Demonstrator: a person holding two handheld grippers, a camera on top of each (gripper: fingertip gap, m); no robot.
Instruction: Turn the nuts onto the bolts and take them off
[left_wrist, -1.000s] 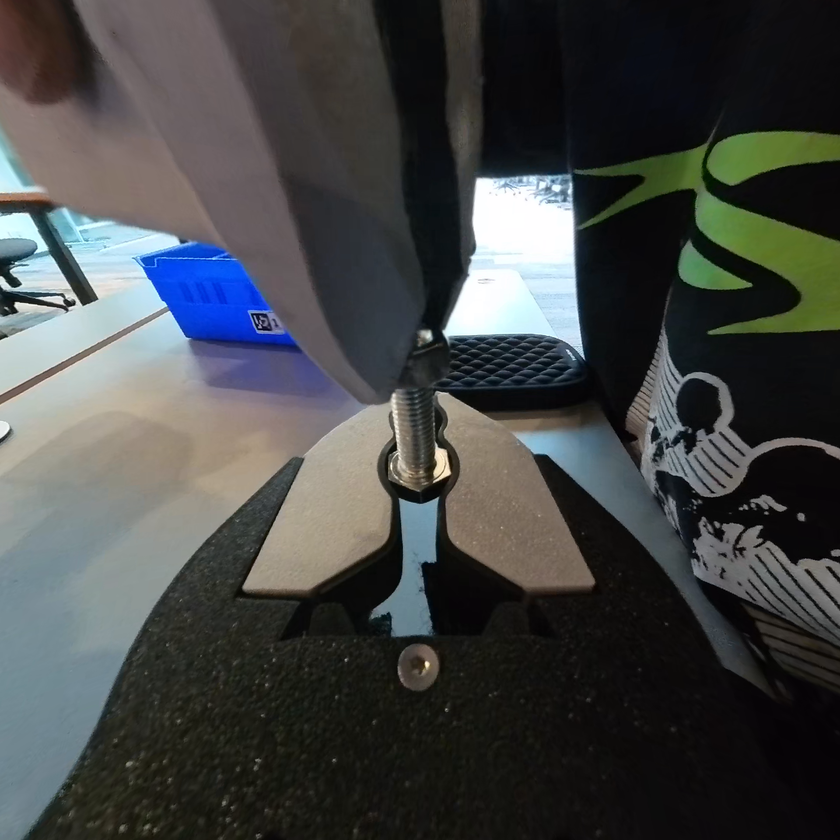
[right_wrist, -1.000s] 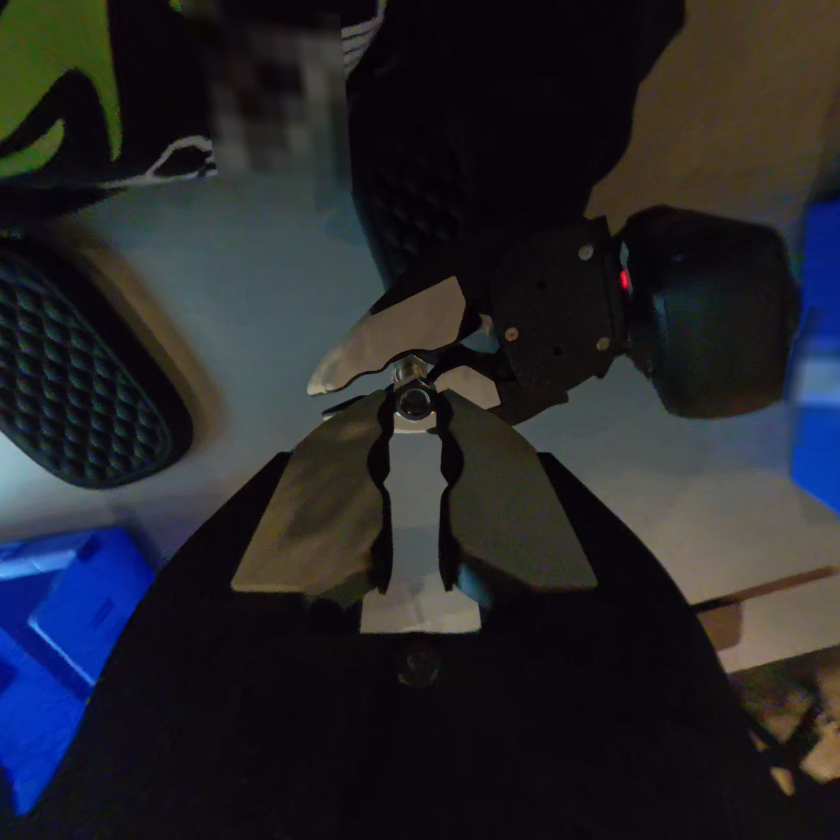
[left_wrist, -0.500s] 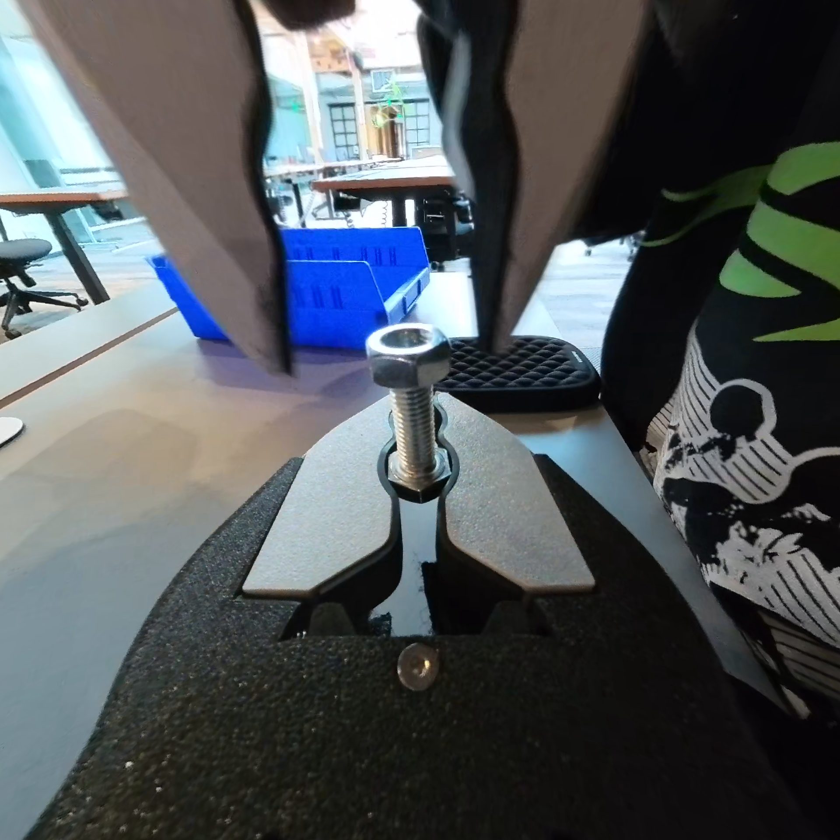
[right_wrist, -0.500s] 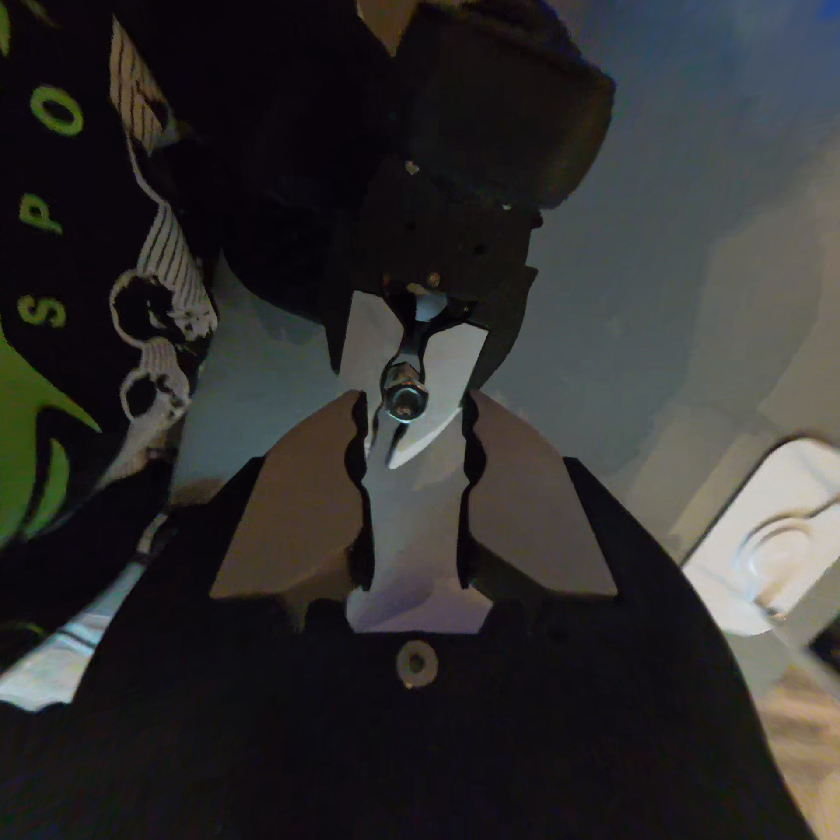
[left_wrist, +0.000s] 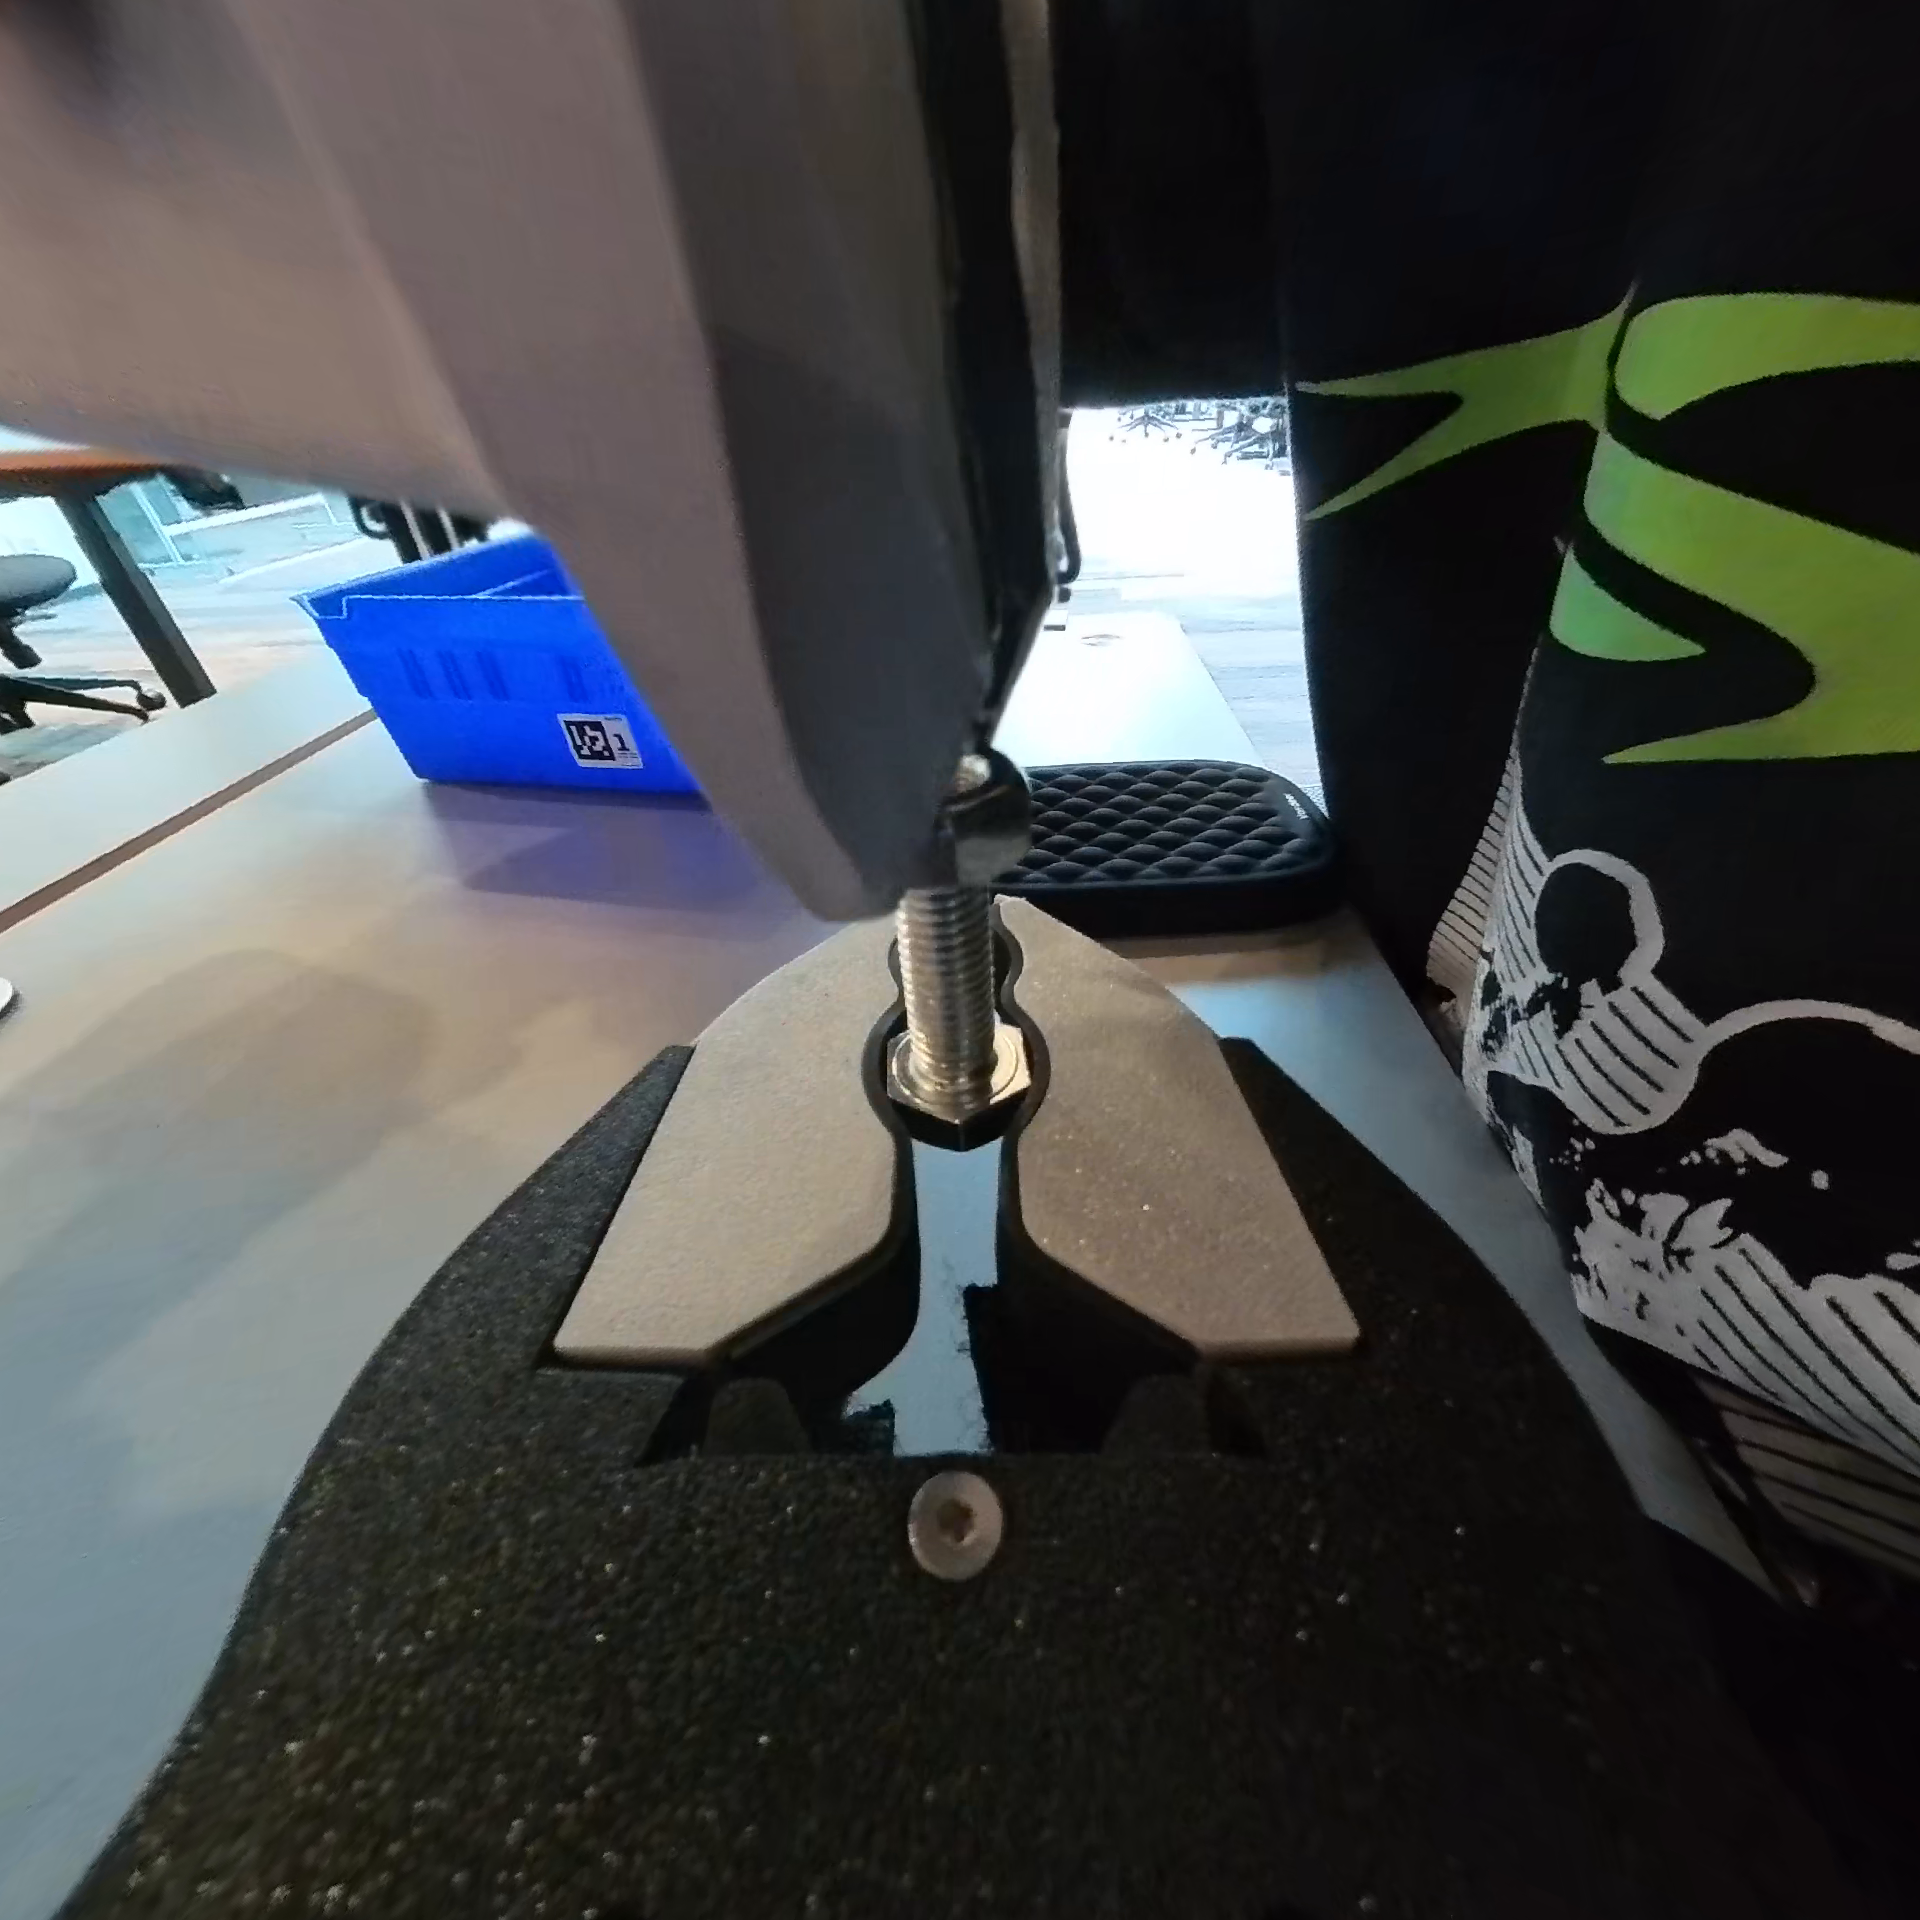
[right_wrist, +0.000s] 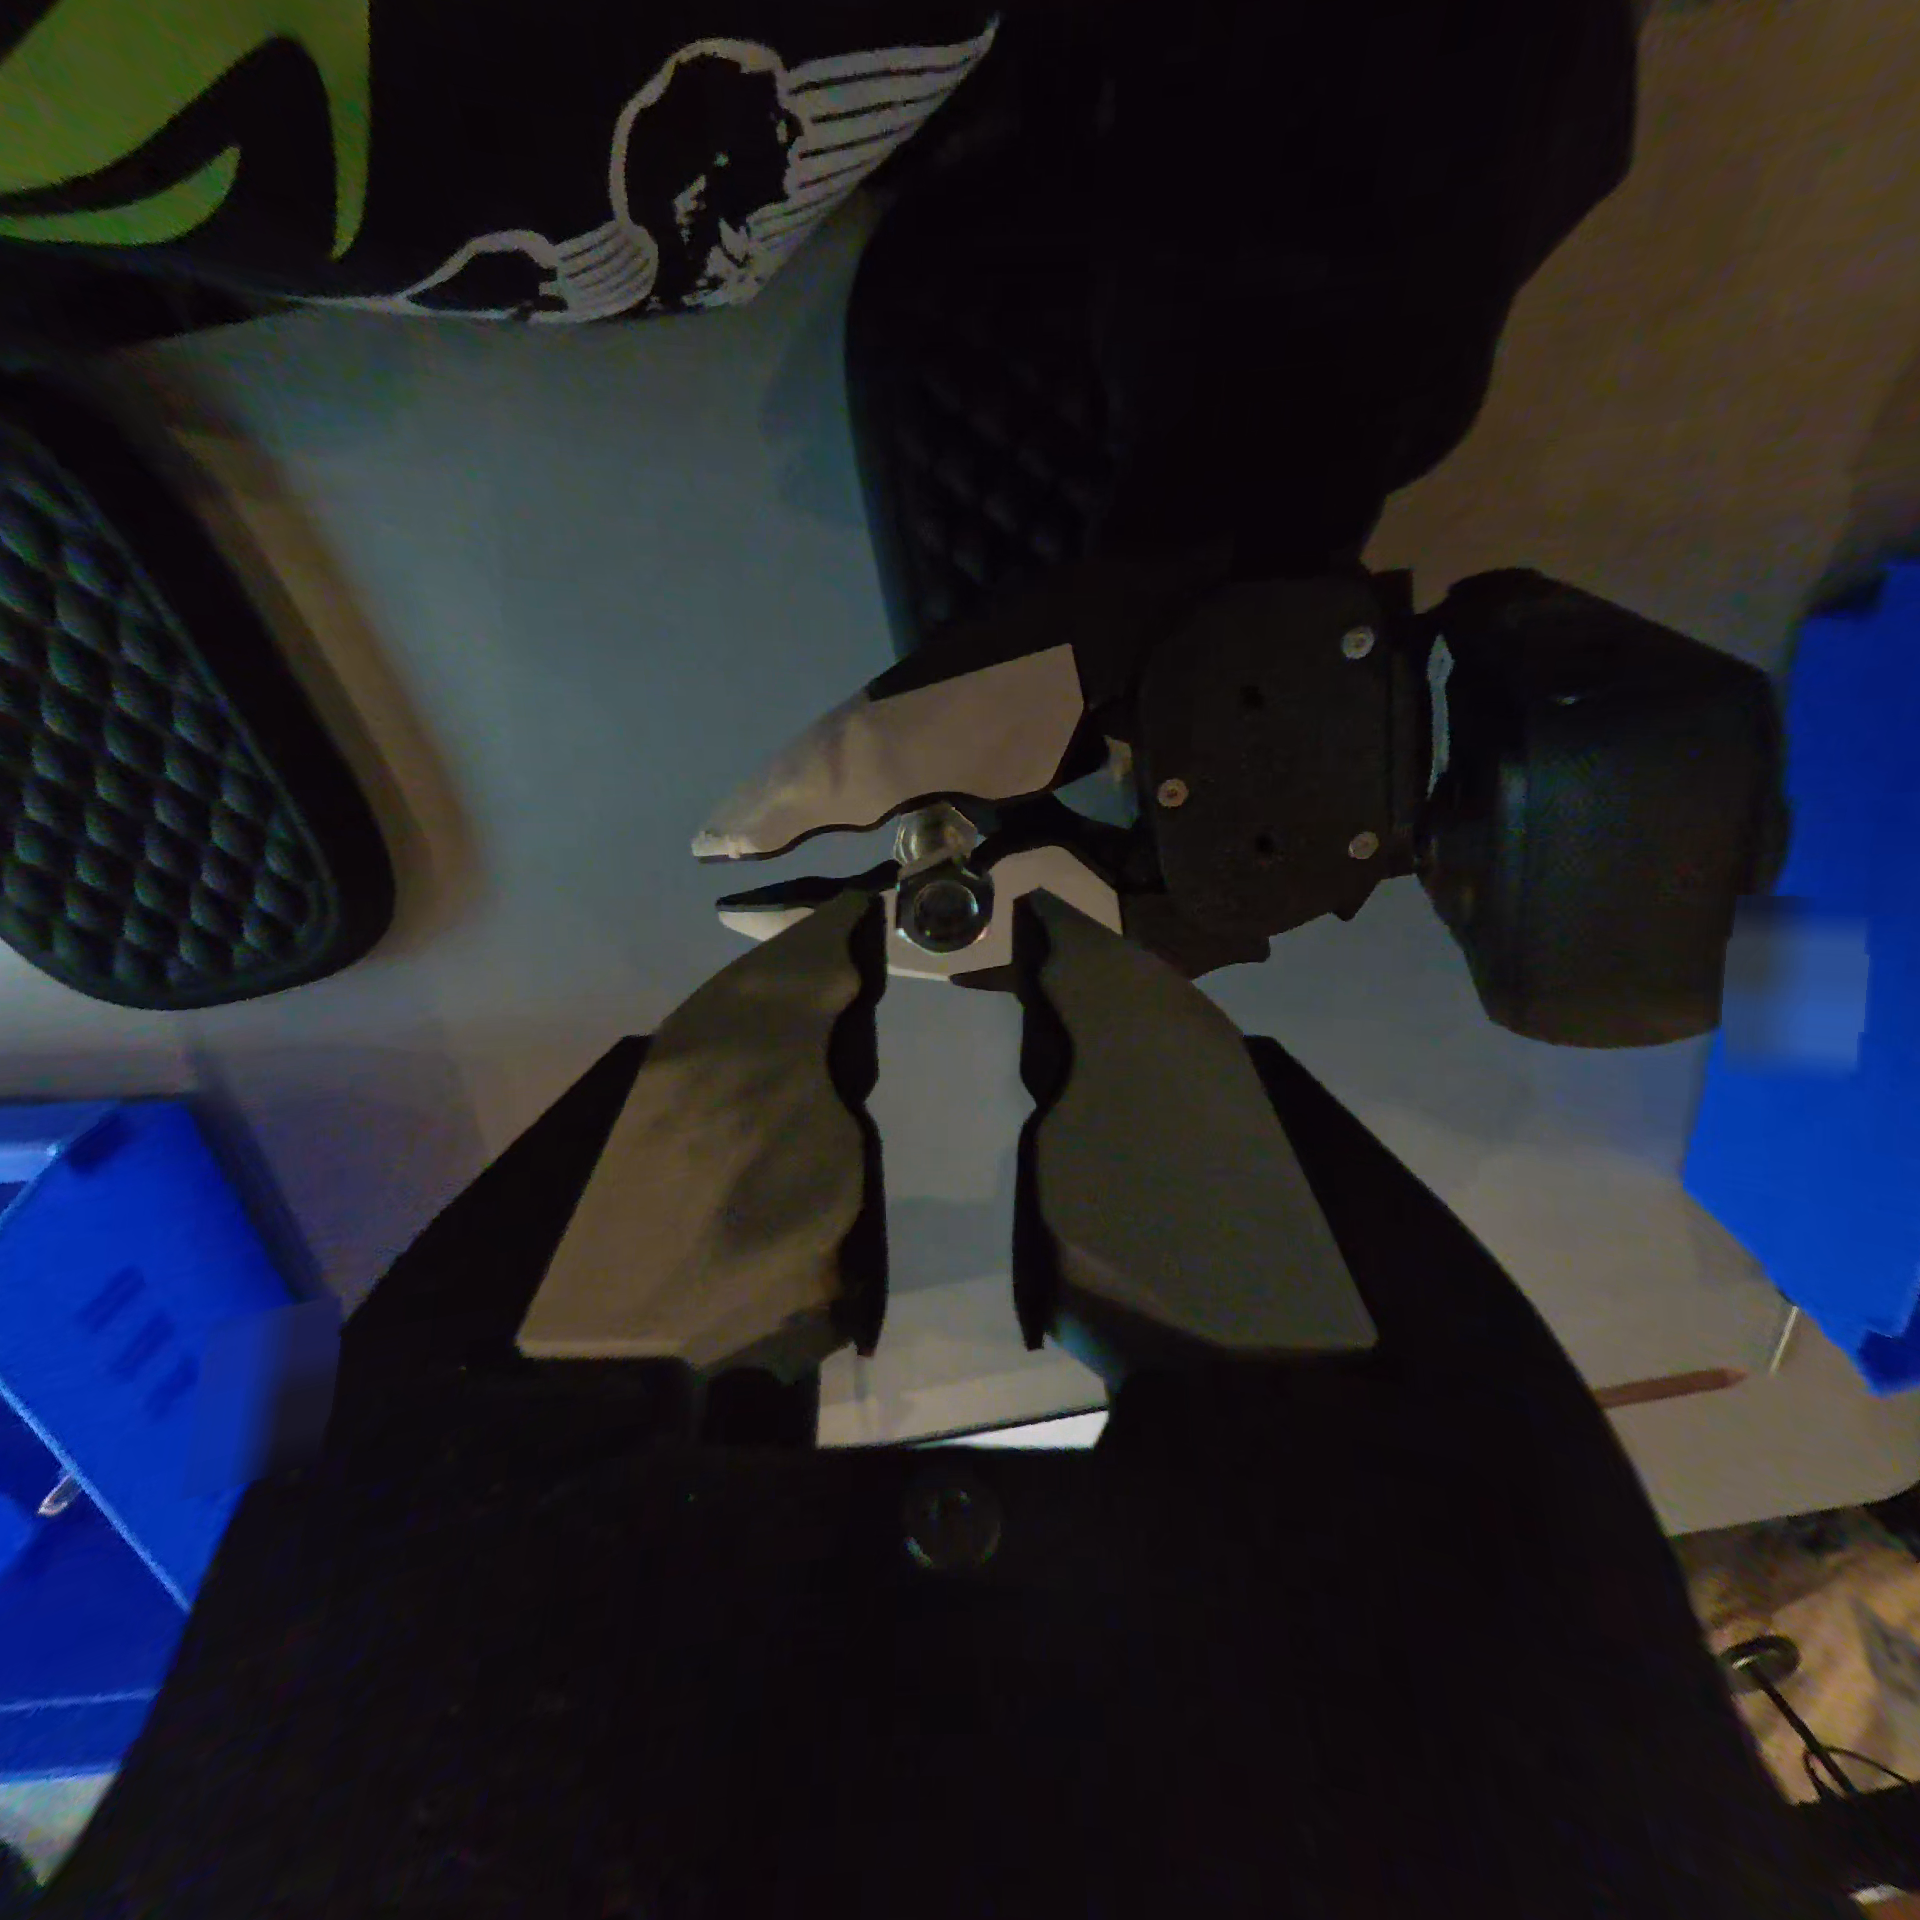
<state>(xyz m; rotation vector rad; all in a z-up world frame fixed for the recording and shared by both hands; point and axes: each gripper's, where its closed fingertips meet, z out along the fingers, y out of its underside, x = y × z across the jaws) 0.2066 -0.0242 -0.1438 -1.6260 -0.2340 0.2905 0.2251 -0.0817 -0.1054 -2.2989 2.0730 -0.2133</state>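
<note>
A silver bolt (left_wrist: 948, 977) stands upright with its thread through a hex nut (left_wrist: 958, 1081). My left gripper (left_wrist: 956, 966) lies level over the grey table (left_wrist: 260, 1039), shut on the nut. My right gripper (right_wrist: 945, 940) comes down from above and is shut on the bolt head (right_wrist: 943, 914). In the left wrist view its grey fingers (left_wrist: 727, 468) fill the upper frame and pinch the head (left_wrist: 987, 821). The right wrist view looks straight down onto the head, with the left gripper's fingers (right_wrist: 914, 738) and black body (right_wrist: 1278, 769) beyond.
A blue bin (left_wrist: 499, 675) stands on the table behind. A black quilted pad (left_wrist: 1164, 842) lies near the table edge. A person in a black shirt with green print (left_wrist: 1714, 727) stands close on the right. More blue bins (right_wrist: 125, 1299) show below. Left tips to right tips: about 7 centimeters.
Half a second ago my right gripper was open above the bolt head and turned another way. It has swung back and shut on the head again. The left gripper held still.
</note>
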